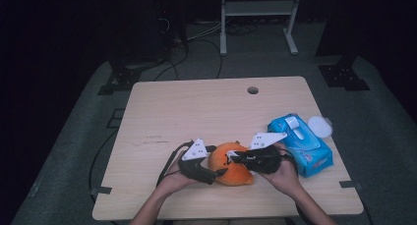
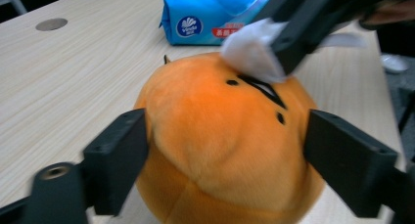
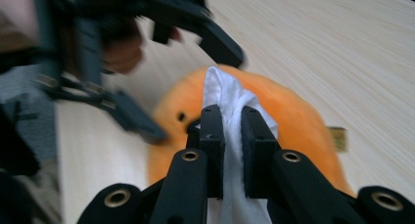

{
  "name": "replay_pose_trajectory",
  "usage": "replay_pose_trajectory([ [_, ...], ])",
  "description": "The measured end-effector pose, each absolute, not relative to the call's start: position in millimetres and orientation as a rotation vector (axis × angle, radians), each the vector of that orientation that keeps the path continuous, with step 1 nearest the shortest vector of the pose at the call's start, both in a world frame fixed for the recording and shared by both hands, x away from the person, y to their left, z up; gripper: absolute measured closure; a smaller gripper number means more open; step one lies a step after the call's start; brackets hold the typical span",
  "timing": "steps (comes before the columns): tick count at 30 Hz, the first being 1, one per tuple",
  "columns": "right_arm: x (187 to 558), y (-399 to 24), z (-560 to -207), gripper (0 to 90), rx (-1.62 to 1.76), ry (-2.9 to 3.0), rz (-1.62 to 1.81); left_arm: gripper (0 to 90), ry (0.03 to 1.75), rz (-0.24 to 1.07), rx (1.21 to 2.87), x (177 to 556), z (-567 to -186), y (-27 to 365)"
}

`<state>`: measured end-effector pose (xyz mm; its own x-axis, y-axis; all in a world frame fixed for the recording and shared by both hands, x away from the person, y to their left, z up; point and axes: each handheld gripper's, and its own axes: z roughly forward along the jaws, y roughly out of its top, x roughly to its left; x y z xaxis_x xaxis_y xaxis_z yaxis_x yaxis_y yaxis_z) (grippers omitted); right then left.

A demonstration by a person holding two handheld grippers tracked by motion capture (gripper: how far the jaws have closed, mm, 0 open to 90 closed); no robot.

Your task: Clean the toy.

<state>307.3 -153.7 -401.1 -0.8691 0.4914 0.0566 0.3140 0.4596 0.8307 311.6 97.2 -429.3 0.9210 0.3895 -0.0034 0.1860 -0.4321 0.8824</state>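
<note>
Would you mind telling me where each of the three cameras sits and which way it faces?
High view: above the person's side, looking forward and down on the table; forearms and both grippers show.
Left gripper view: rides the left gripper, looking along its jaws astride the orange plush toy.
Right gripper view: rides the right gripper, looking along jaws pinching a white wipe.
Shared: both gripper views show the toy, the wipe, and the other gripper.

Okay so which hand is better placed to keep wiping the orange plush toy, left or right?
Right. The right gripper is shut on the white wipe, and the wipe already rests on the orange plush toy. The left gripper has its jaws either side of the toy, probably best for steadying it.
</note>
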Motion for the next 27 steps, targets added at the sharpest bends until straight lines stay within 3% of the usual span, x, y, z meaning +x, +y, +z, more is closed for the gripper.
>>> replay_pose_trajectory([
  [8,313.9,-168.0,-400.5,80.8,0.796,2.451,1.361,30.6,0.408,0.288,2.031,311.2,-431.9,90.5],
  [16,292.4,-136.4,-394.2,80.8,0.590,2.532,1.368,31.2,0.420,0.302,2.041,310.0,-434.1,88.8],
  [21,305.3,-158.0,-395.5,80.8,0.694,2.469,1.324,30.7,0.444,0.273,2.031,314.7,-438.1,93.2],
  [24,310.8,-169.2,-401.3,80.9,0.764,2.481,1.369,25.5,0.484,0.217,2.001,316.3,-435.2,90.6],
  [27,305.2,-162.3,-398.2,80.8,0.736,2.514,1.430,28.9,0.447,0.267,2.008,312.0,-434.0,85.5],
])
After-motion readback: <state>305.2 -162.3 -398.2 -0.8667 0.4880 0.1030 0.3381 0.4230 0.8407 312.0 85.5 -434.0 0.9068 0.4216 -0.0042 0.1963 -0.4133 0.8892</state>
